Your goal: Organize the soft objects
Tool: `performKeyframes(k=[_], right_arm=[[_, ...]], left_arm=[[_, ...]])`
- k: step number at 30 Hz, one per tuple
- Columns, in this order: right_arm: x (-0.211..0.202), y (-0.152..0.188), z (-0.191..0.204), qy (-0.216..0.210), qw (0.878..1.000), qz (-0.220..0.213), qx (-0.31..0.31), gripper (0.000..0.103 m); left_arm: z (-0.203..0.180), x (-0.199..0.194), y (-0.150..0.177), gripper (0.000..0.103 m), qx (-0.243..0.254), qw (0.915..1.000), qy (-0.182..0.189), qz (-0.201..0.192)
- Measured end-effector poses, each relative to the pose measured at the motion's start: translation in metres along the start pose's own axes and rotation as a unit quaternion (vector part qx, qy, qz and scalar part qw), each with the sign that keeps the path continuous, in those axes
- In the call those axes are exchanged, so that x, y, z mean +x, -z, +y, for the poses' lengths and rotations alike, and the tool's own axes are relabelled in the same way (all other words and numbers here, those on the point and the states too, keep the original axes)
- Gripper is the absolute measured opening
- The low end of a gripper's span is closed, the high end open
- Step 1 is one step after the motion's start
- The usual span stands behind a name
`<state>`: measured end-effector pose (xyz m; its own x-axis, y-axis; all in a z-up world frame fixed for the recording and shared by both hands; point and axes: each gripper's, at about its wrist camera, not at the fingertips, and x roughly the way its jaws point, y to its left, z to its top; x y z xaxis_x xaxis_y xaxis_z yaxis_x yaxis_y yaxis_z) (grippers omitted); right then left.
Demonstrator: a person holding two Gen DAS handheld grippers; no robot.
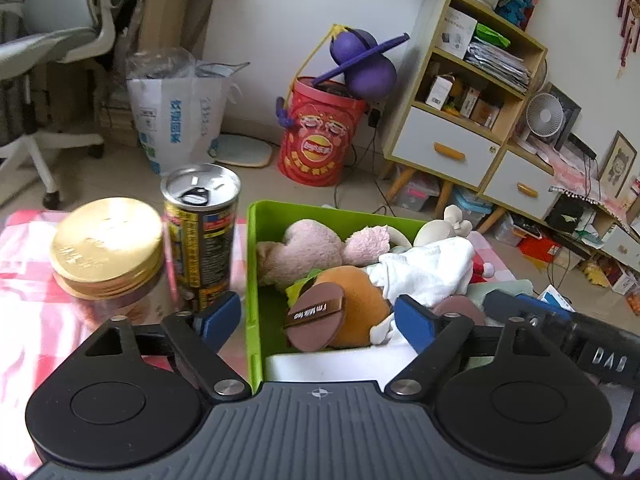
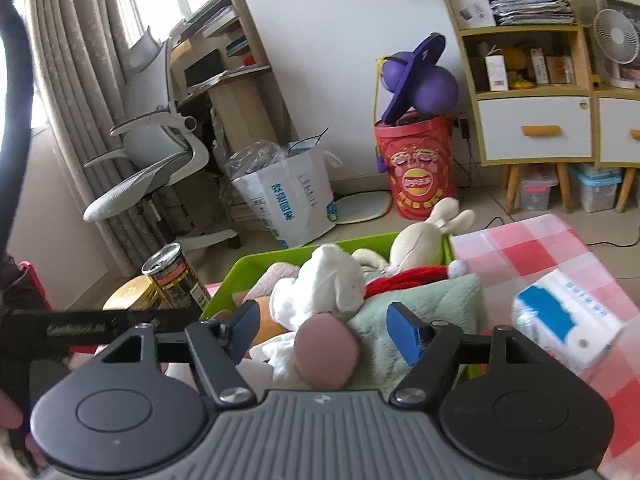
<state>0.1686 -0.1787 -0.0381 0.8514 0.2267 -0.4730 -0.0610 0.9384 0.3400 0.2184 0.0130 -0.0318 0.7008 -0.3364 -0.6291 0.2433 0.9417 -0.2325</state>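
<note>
Left gripper (image 1: 318, 322) and right gripper (image 2: 322, 330), jaws wide and empty, above the green bin (image 1: 256, 264) of light, yielding plush toys (image 1: 344, 304), best pinched mid-body.

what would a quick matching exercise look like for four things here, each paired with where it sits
Things:
1. pink plush
2. can
3. tissue pack
4. gold lid jar

Places:
A. on the checked cloth, right of the green bin
B. inside the green bin, at its far left
C. just outside the bin's left wall, nearest to it
D. left of the can, furthest from the bin

Pairs: 1-B, 2-C, 3-A, 4-D
</note>
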Motion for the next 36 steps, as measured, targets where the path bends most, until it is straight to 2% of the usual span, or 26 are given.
performKeyframes(k=[5, 7, 9, 13, 18, 21, 26, 31, 36], right_arm=[[-0.024, -0.003, 0.002, 0.02, 1.0, 0.012, 0.005, 0.047], [-0.037, -0.001, 0.005, 0.028, 0.999, 0.019, 0.006, 0.051], [-0.049, 0.002, 0.008, 0.041, 0.999, 0.031, 0.01, 0.06], [-0.074, 0.012, 0.02, 0.061, 0.997, 0.053, 0.006, 0.063], [-0.103, 0.018, 0.038, 0.085, 0.993, 0.086, 0.003, 0.071], [-0.124, 0.024, 0.051, 0.089, 0.991, 0.097, -0.008, 0.076], [-0.146, 0.037, 0.063, 0.099, 0.989, 0.11, -0.016, 0.076], [-0.154, 0.039, 0.063, 0.103, 0.988, 0.118, -0.005, 0.077], [-0.152, 0.042, 0.064, 0.11, 0.985, 0.134, -0.002, 0.077]], left_arm=[[-0.001, -0.032, 0.016, 0.098, -0.013, 0.9995, -0.026, -0.013], [-0.005, -0.044, 0.026, 0.098, -0.012, 0.9992, -0.038, -0.008], [-0.011, -0.056, 0.036, 0.098, -0.006, 0.9985, -0.055, 0.003], [-0.024, -0.083, 0.057, 0.098, 0.005, 0.9954, -0.095, 0.014], [-0.036, -0.115, 0.079, 0.098, 0.001, 0.9897, -0.135, 0.048], [-0.037, -0.13, 0.092, 0.098, -0.024, 0.984, -0.16, 0.075], [-0.043, -0.149, 0.108, 0.098, -0.026, 0.9801, -0.179, 0.081], [-0.053, -0.16, 0.112, 0.098, -0.021, 0.9831, -0.162, 0.083], [-0.06, -0.161, 0.114, 0.098, -0.008, 0.9826, -0.166, 0.084]])
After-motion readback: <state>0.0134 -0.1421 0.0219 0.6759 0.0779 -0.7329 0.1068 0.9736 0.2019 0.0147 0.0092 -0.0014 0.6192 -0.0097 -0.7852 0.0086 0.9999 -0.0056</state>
